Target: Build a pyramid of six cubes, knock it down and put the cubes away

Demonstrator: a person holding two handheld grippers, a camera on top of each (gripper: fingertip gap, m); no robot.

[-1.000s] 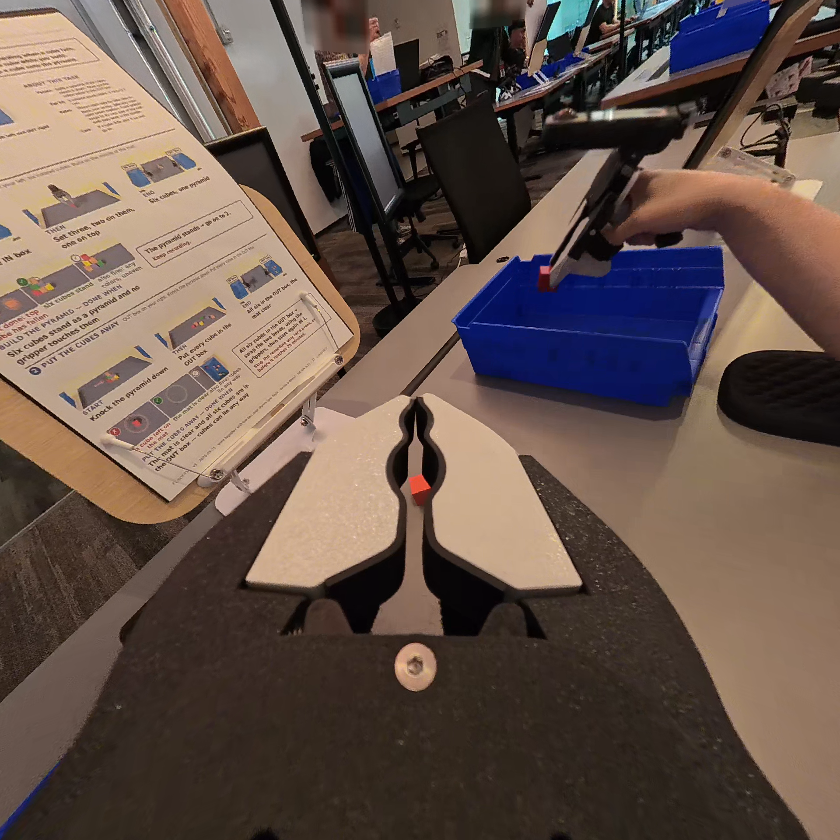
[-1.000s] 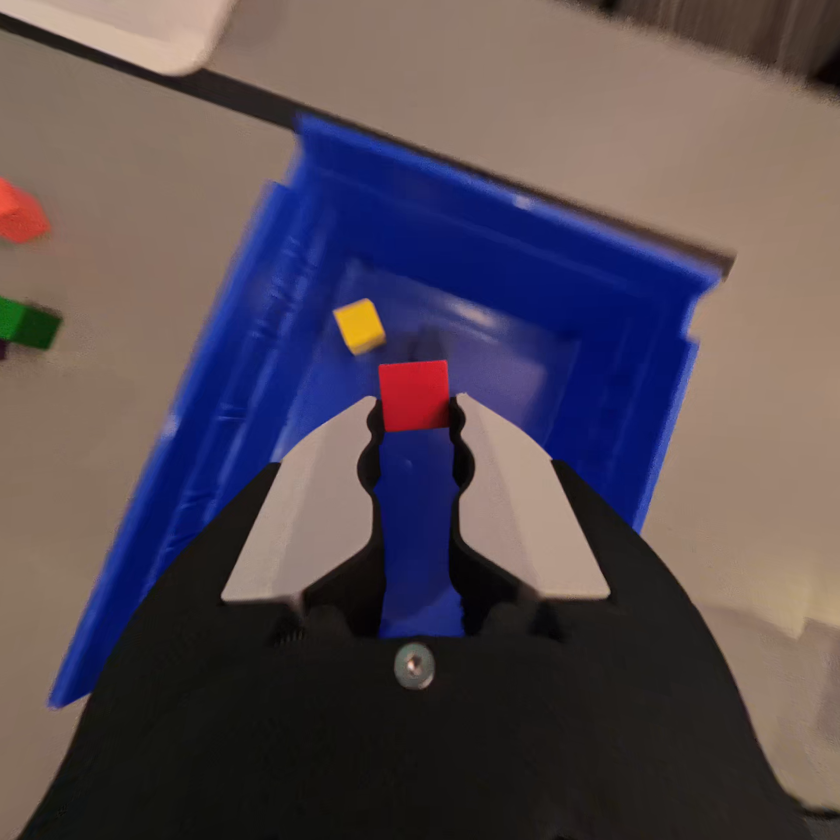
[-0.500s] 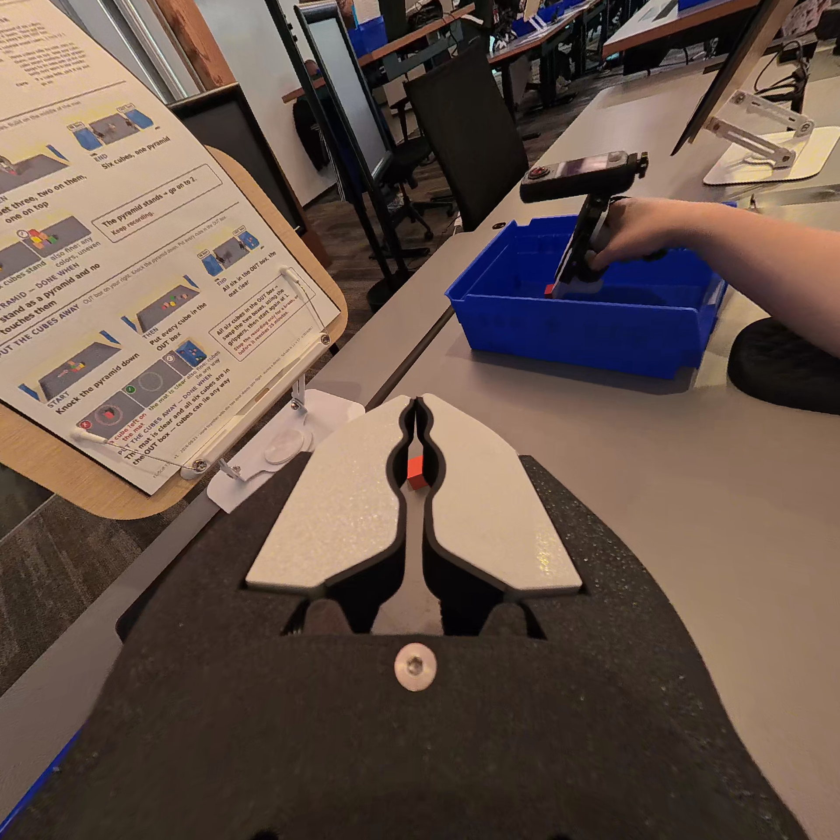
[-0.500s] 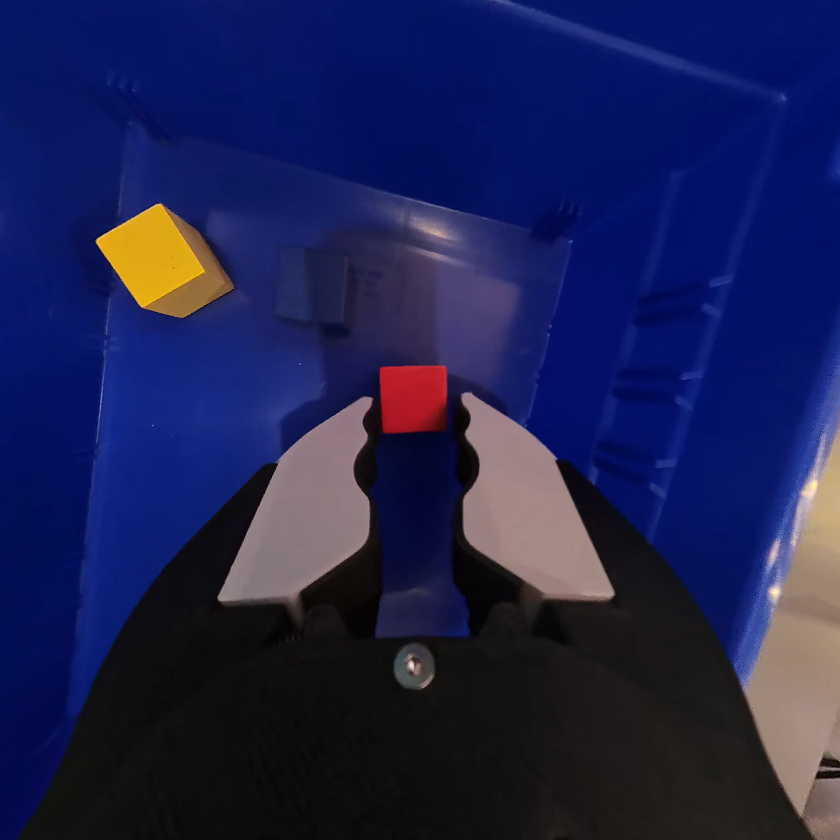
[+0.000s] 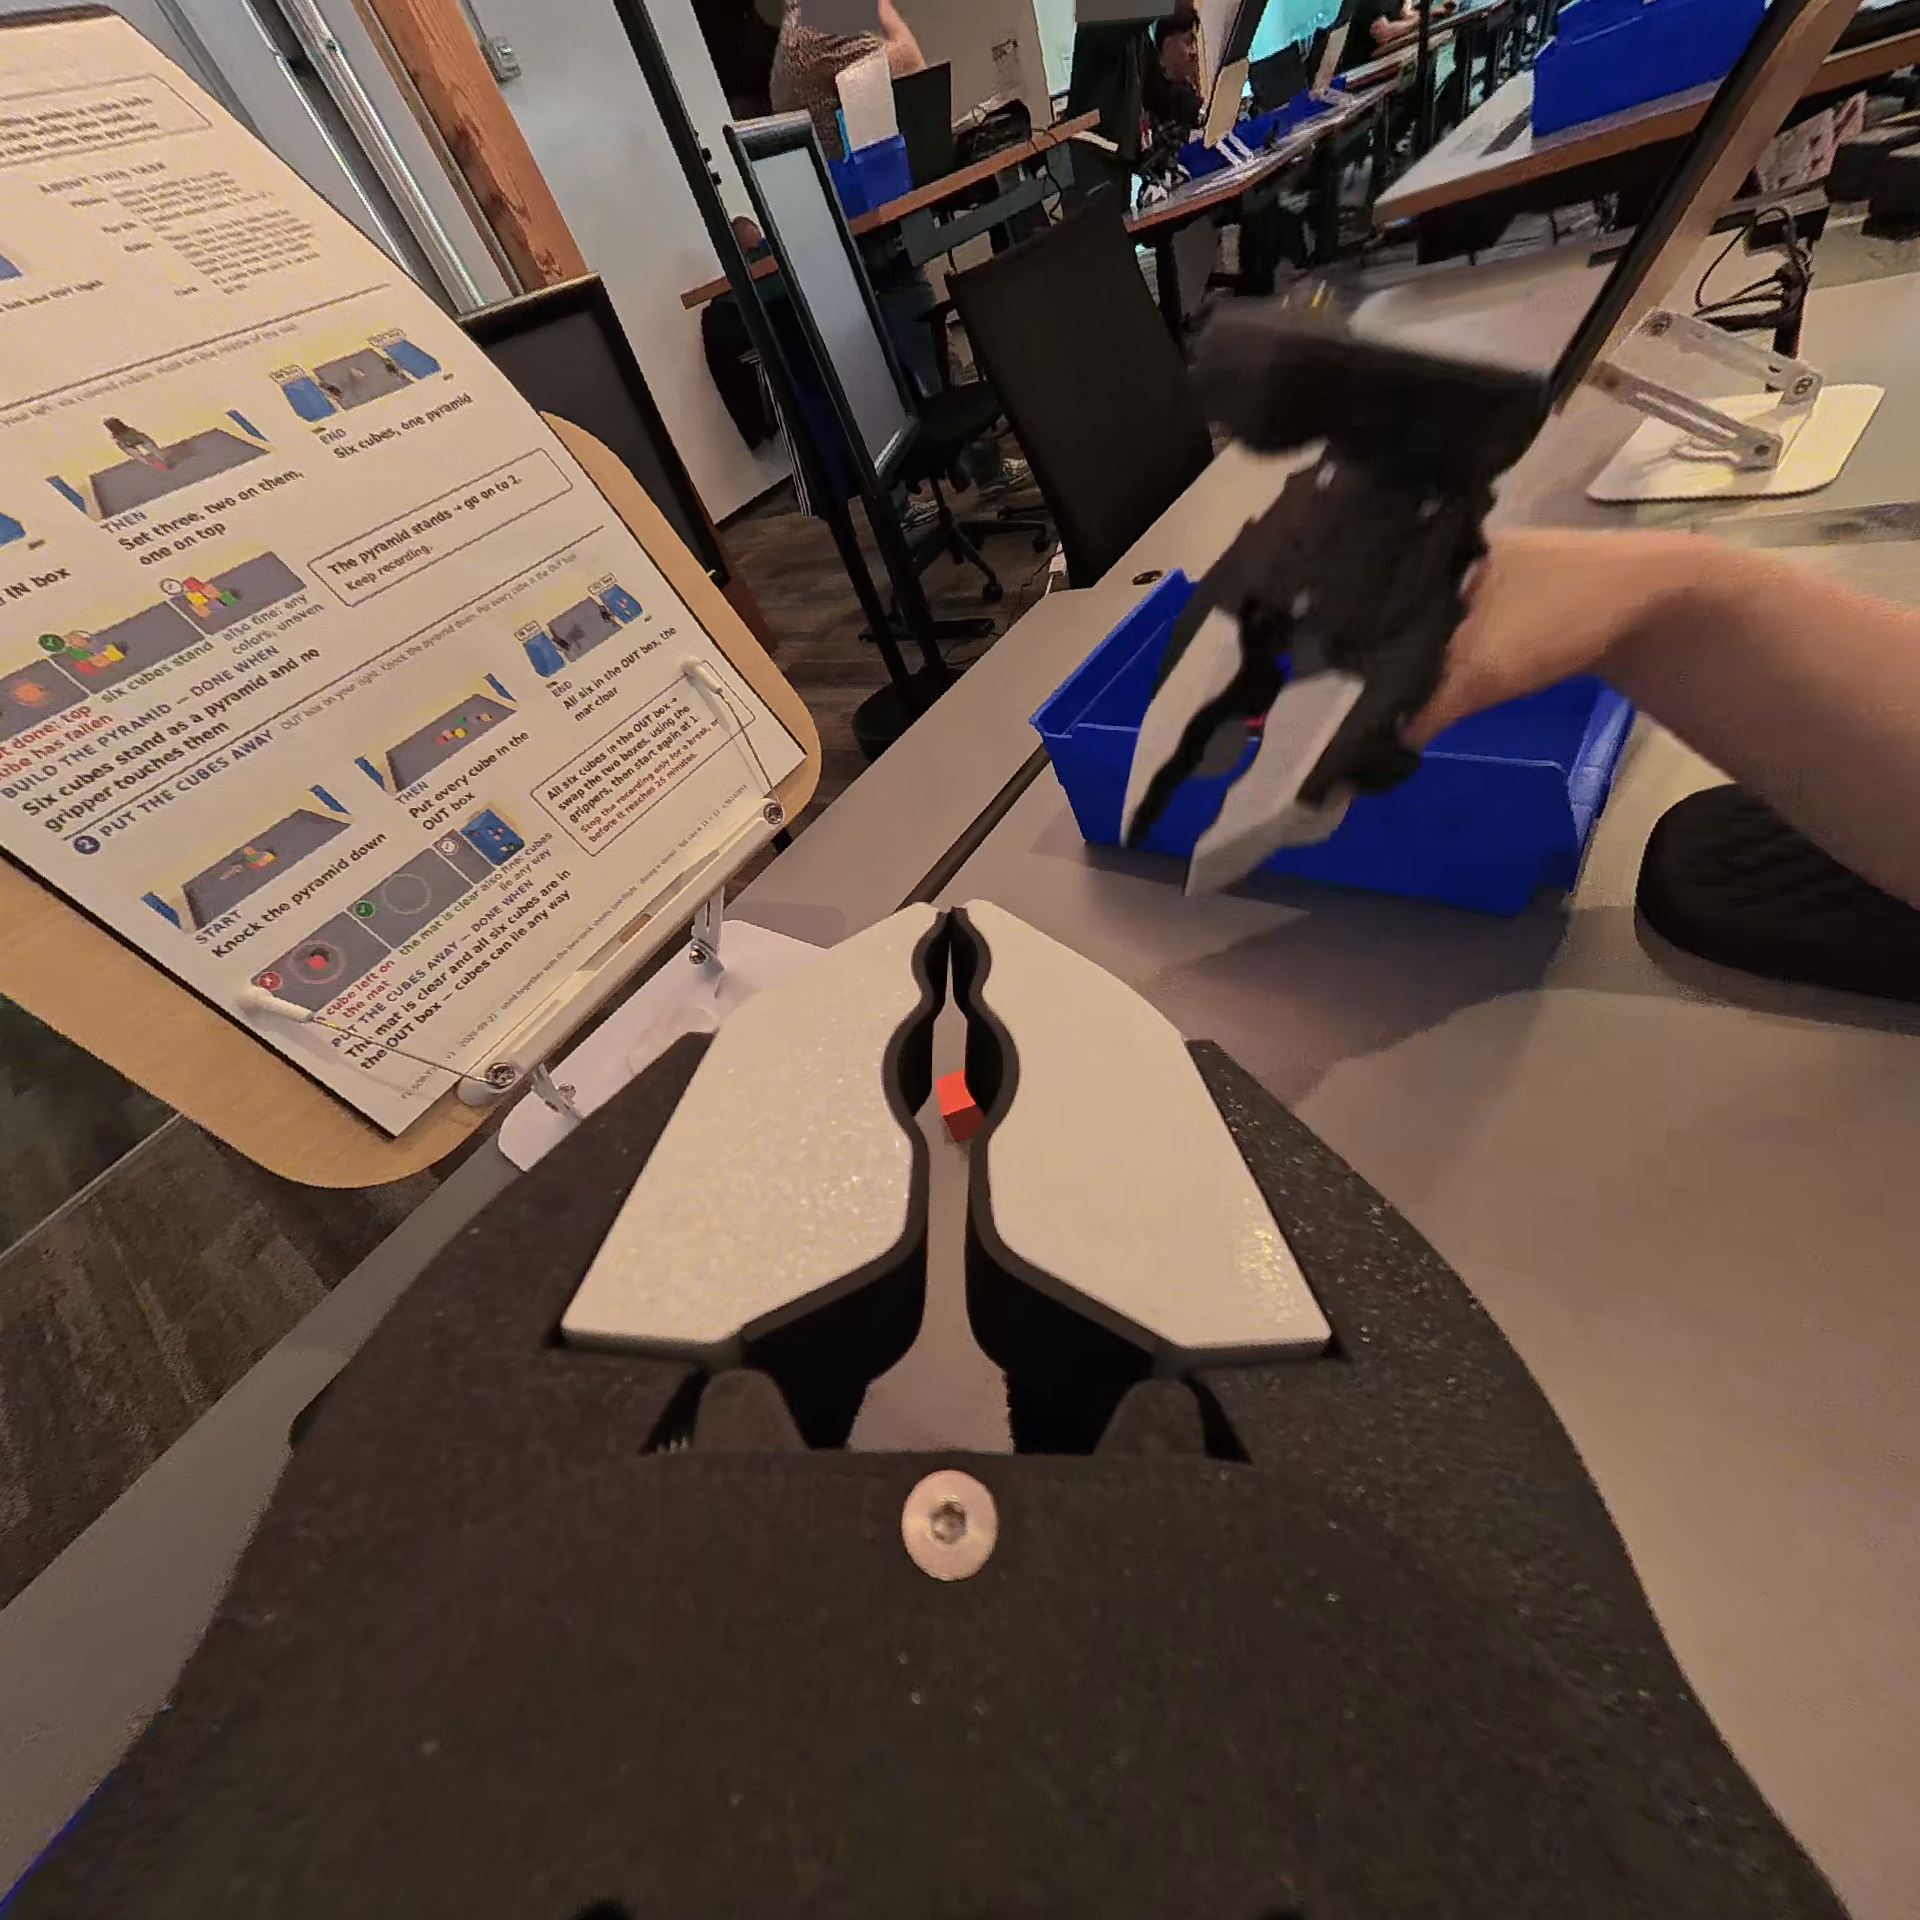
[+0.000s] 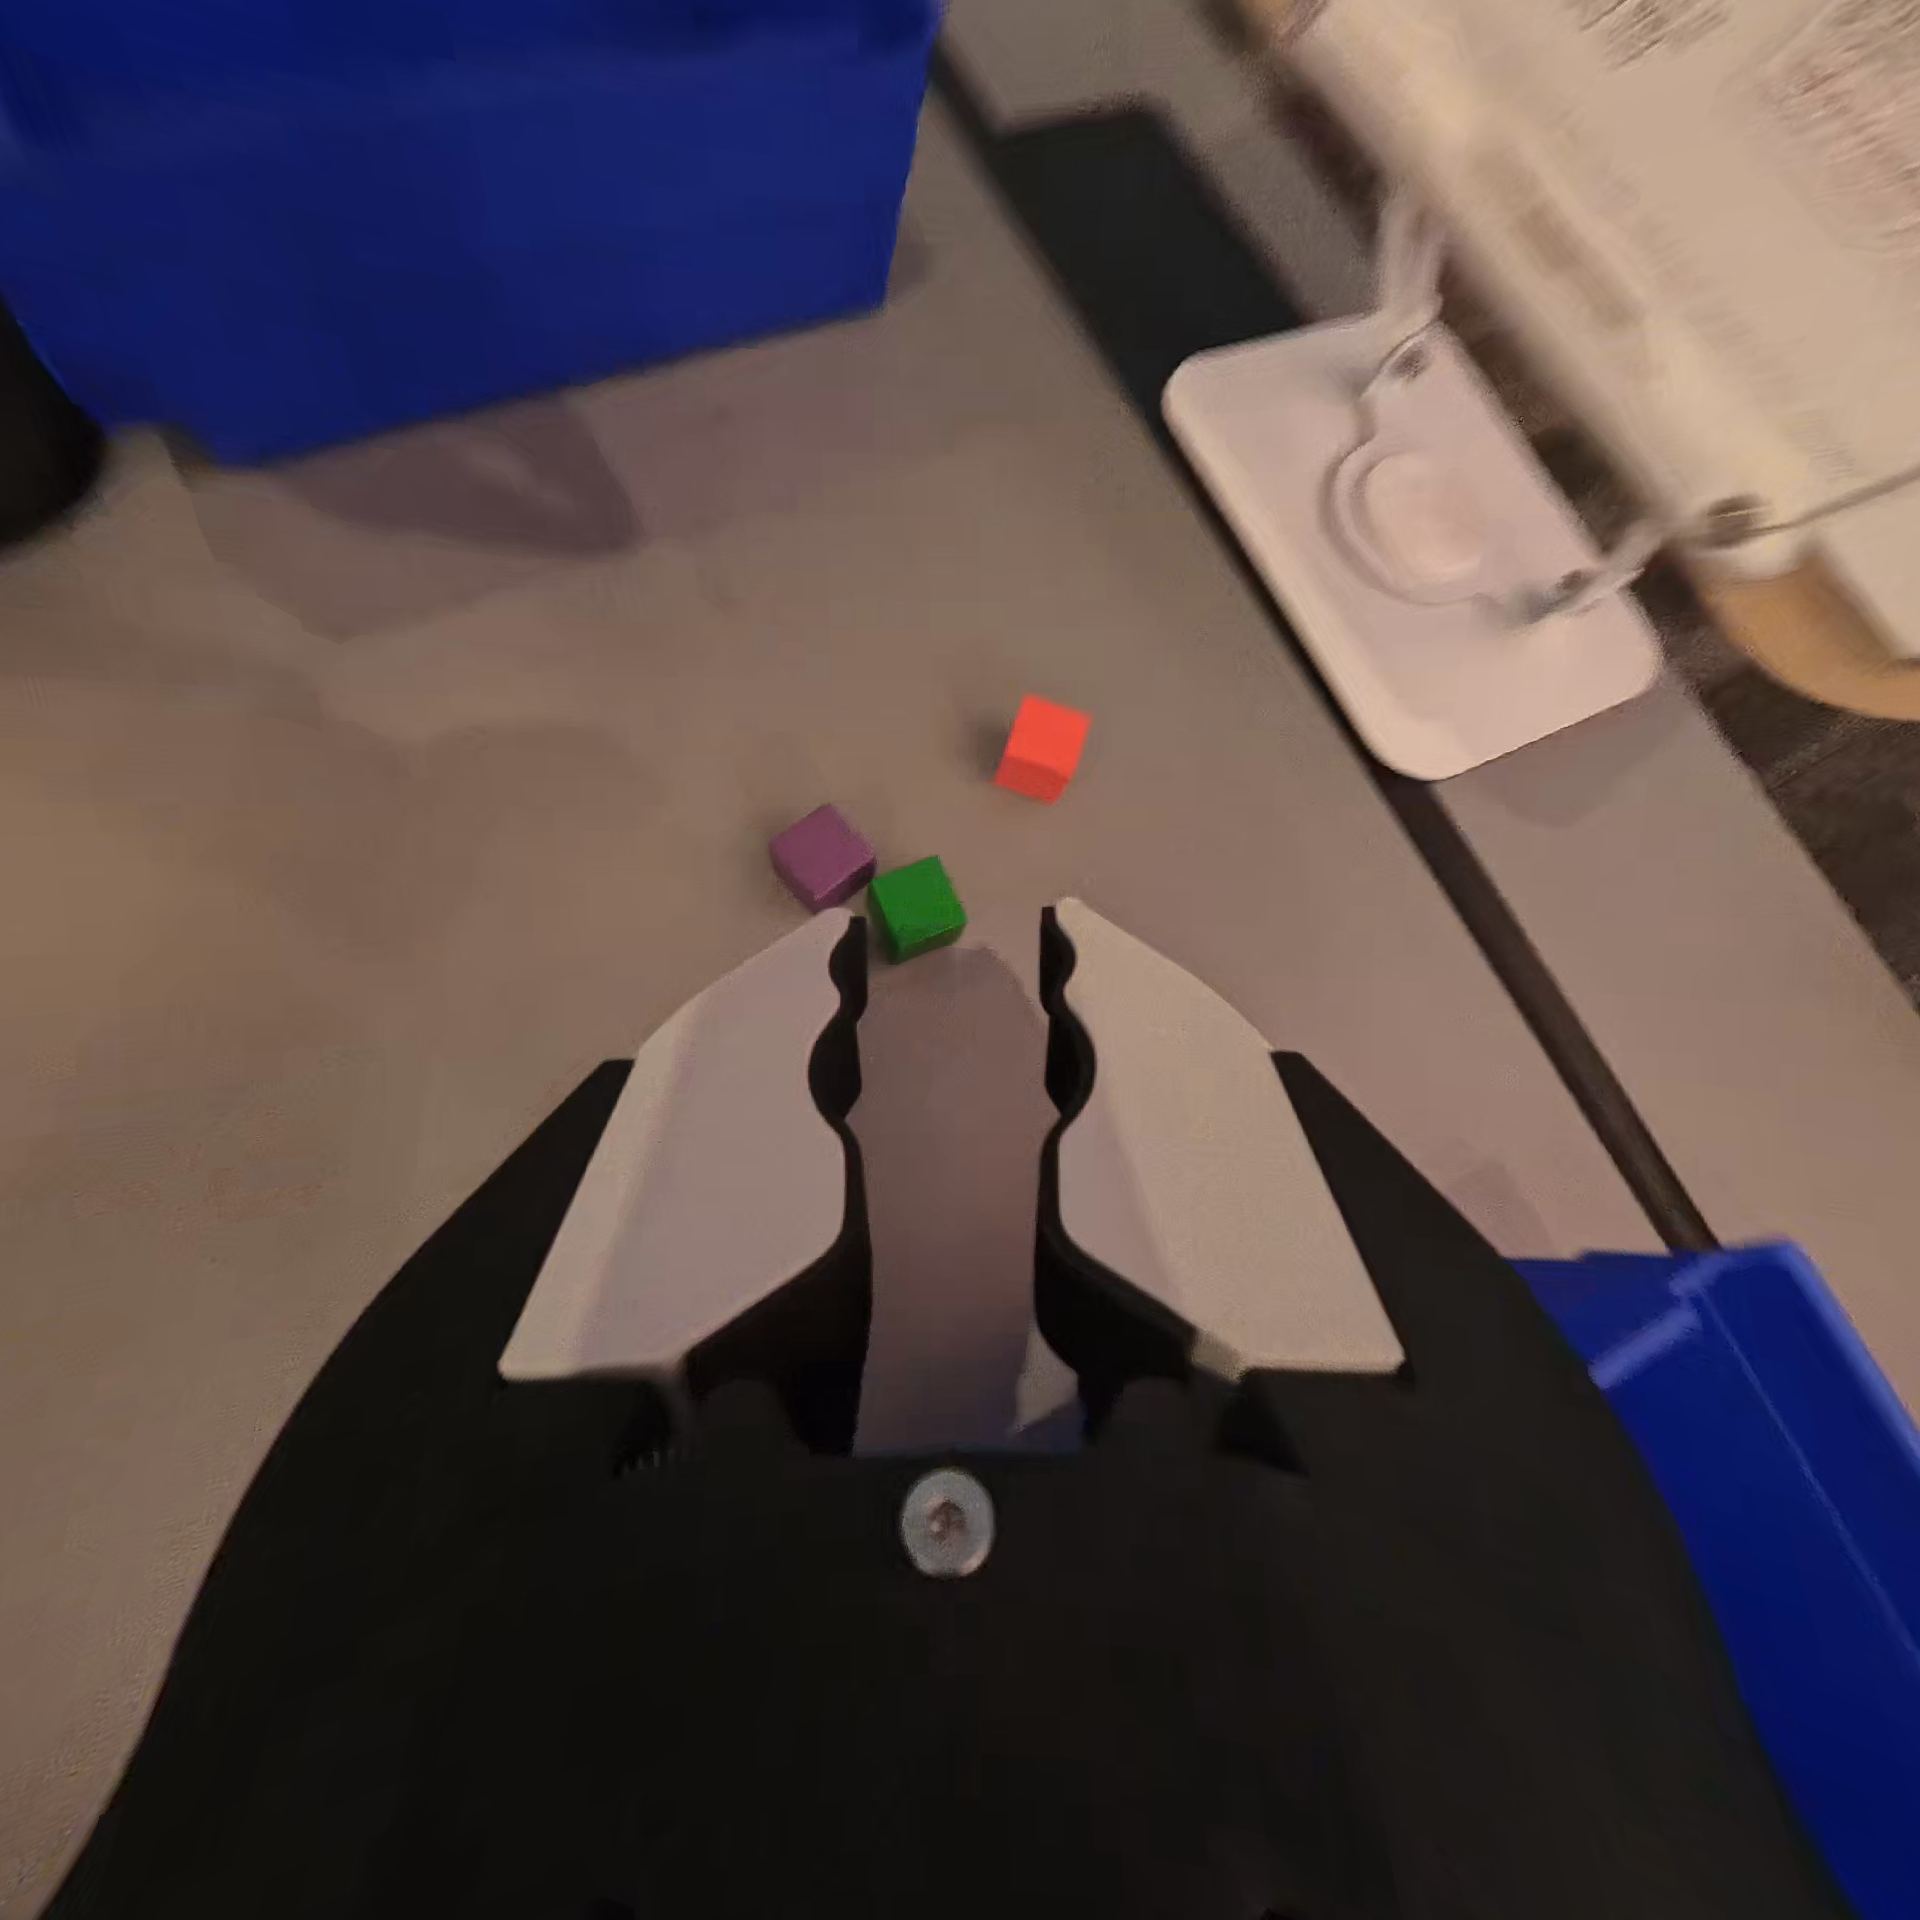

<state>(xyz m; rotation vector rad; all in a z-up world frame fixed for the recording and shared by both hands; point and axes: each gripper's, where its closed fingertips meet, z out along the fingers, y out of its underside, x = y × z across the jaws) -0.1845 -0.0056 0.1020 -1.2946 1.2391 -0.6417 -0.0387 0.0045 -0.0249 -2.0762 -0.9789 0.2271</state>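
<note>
The right gripper [image 6: 951,920], jaws parted and empty, is hovering over the green cube [image 6: 915,907] for the next pick-up, while the left gripper [image 5: 951,920] is idling pinched closed.

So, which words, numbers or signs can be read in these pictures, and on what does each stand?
Instruction sheet on the wooden board: printed headings, captions, numbers; readable, but I do not quote writing.
The same sheet, right wrist view: too blurred.
Blue box: no writing seen.
</note>
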